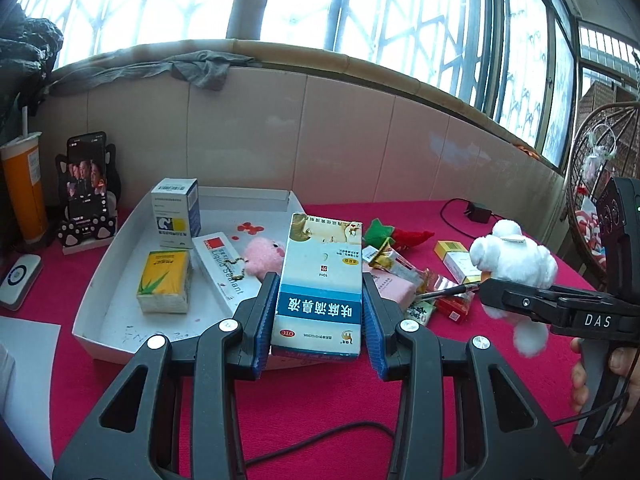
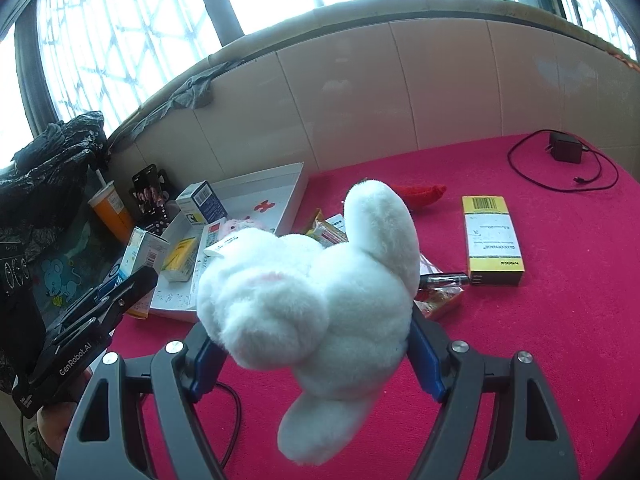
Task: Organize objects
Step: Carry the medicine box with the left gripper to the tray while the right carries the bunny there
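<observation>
My left gripper (image 1: pixel 319 312) is shut on a blue and white medicine box (image 1: pixel 320 280), held upright above the red tablecloth by the near right corner of the white tray (image 1: pixel 120 248). The tray holds a blue-white box (image 1: pixel 176 212), a yellow tissue pack (image 1: pixel 164 286), a long white box (image 1: pixel 220 270) and a pink plush (image 1: pixel 264 256). My right gripper (image 2: pixel 312 354) is shut on a white plush toy (image 2: pixel 320 296), held above the cloth; it also shows in the left wrist view (image 1: pixel 516 264).
Loose items lie right of the tray: a red-green plush (image 1: pixel 396 236), snack packets (image 1: pixel 396 264), a pen (image 1: pixel 448 291), a yellow-white box (image 2: pixel 492 240). A charger with cable (image 2: pixel 564 148) lies far right. A phone on a stand (image 1: pixel 86 176), an orange cup (image 1: pixel 24 184) and a white device (image 1: pixel 18 280) stand left.
</observation>
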